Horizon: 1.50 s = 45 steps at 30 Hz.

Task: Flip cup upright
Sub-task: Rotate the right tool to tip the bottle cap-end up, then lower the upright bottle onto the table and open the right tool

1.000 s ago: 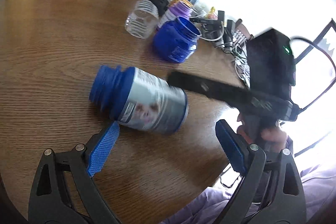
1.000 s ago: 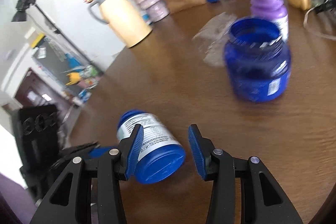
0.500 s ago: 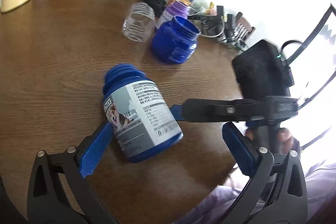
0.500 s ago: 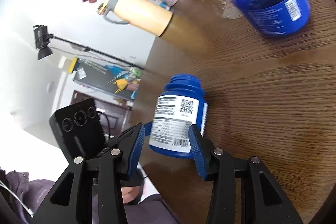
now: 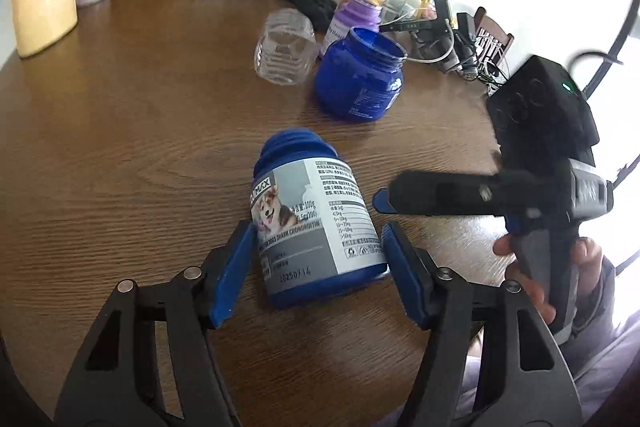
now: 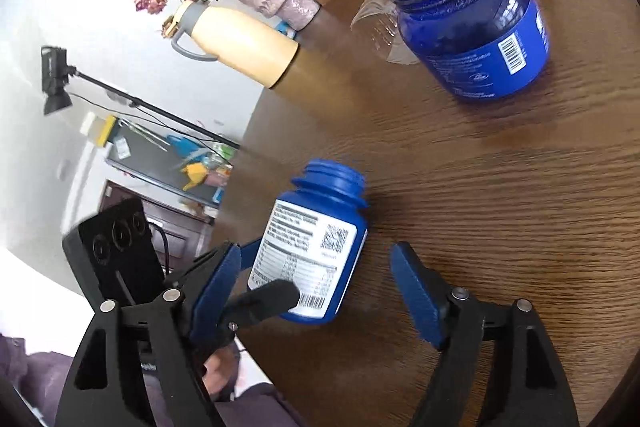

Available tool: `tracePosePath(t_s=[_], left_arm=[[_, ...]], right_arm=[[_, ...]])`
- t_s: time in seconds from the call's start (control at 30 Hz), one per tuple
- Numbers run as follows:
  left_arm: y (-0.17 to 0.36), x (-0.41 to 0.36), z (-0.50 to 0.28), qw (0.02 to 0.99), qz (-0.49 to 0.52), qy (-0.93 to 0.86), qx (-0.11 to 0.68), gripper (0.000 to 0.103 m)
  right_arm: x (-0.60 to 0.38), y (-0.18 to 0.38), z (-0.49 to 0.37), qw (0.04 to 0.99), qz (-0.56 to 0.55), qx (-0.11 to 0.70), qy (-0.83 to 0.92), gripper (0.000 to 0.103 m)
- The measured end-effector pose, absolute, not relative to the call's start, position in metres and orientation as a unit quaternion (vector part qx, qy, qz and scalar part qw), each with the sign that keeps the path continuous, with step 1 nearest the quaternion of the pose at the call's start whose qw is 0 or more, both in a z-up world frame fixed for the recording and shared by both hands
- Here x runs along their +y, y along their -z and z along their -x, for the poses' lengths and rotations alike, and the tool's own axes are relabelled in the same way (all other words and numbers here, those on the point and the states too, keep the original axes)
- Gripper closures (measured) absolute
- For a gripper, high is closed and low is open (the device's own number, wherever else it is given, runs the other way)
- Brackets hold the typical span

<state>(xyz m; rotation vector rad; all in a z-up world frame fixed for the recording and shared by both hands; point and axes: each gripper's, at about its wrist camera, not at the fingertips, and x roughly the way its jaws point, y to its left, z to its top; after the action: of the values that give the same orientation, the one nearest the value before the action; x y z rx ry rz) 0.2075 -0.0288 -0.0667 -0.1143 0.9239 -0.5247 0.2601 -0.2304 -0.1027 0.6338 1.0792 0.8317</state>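
1. The cup [image 5: 316,227], a blue bottle with a grey-and-white label, stands on the worktop [image 5: 120,147] near its front edge, mouth up; through the fisheye I cannot tell whether it is fully plumb.
2. The left gripper [image 5: 318,267] brackets the cup's lower half. Its left pad [image 5: 234,267] lies against the label and its right pad [image 5: 400,267] sits just at the base rim. Contact on the right side is hard to confirm, so I cannot tell whether it is clamped.
3. The right gripper [image 6: 316,291] is released, its 2 fingers spread wide. The cup [image 6: 316,251] lies between them, nearer the left pad [image 6: 218,283] and apart from the right pad [image 6: 412,295].
4. In the left view the right gripper [image 5: 460,197] is motion-blurred and only 1 finger shows.
5. In the right view a dark finger of the left gripper [image 6: 264,301] hides part of the cup's base.
6. Behind, an open jar [image 5: 360,75] stands beside a clear bottle [image 5: 285,51] lying down.
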Motion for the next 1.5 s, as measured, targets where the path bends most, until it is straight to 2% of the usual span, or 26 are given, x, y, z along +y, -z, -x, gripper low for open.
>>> tracePosePath(t_s=[0.2, 0.27, 0.43, 0.5, 0.57, 0.93, 1.0, 1.03, 1.1, 1.13, 1.23, 1.4, 1.43, 1.5], left_arm=[[0.057, -0.015, -0.178, 0.889, 0.033, 0.262, 0.375, 0.048], [0.062, -0.01, -0.181, 0.88, 0.043, 0.264, 0.392, 0.049], [0.074, -0.009, -0.193, 0.855, 0.045, 0.262, 0.444, 0.039], [0.081, -0.011, -0.2, 0.848, 0.045, 0.259, 0.461, 0.039], [0.087, -0.009, -0.204, 0.846, 0.052, 0.247, 0.47, 0.043], [0.061, 0.007, -0.189, 0.877, 0.065, 0.274, 0.388, 0.043], [0.056, 0.013, -0.191, 0.881, 0.066, 0.278, 0.377, 0.043], [0.055, 0.015, -0.194, 0.884, 0.068, 0.274, 0.373, 0.043], [0.053, 0.022, -0.203, 0.885, 0.079, 0.275, 0.368, 0.043], [0.053, 0.024, -0.209, 0.882, 0.084, 0.275, 0.372, 0.042], [0.054, 0.036, -0.229, 0.881, 0.095, 0.252, 0.39, 0.023], [0.051, 0.066, -0.268, 0.886, 0.102, 0.193, 0.409, 0.017], [0.049, 0.071, -0.278, 0.89, 0.099, 0.183, 0.405, 0.011], [0.047, 0.08, -0.298, 0.896, 0.089, 0.158, 0.405, 0.008]], right_arm=[[-0.205, 0.114, -0.266, 0.691, -0.306, 0.517, -0.402, 0.02], [-0.195, 0.114, -0.267, 0.698, -0.289, 0.525, -0.392, 0.02], [-0.173, 0.112, -0.262, 0.705, -0.246, 0.546, -0.379, 0.02], [-0.165, 0.108, -0.259, 0.707, -0.232, 0.548, -0.382, 0.02], [-0.162, 0.105, -0.257, 0.709, -0.228, 0.545, -0.385, 0.02], [-0.165, 0.109, -0.27, 0.677, -0.304, 0.52, -0.423, 0.02], [-0.162, 0.105, -0.273, 0.681, -0.312, 0.511, -0.422, 0.022], [-0.158, 0.102, -0.277, 0.678, -0.317, 0.506, -0.429, 0.033], [-0.152, 0.093, -0.281, 0.688, -0.309, 0.5, -0.425, 0.033], [-0.147, 0.088, -0.283, 0.703, -0.29, 0.497, -0.417, 0.033], [-0.132, 0.066, -0.289, 0.77, -0.202, 0.473, -0.379, 0.033], [-0.092, 0.038, -0.318, 0.871, -0.029, 0.387, -0.3, 0.033], [-0.083, 0.036, -0.325, 0.884, -0.006, 0.365, -0.291, 0.033], [-0.065, 0.037, -0.347, 0.899, 0.028, 0.34, -0.274, 0.033]])
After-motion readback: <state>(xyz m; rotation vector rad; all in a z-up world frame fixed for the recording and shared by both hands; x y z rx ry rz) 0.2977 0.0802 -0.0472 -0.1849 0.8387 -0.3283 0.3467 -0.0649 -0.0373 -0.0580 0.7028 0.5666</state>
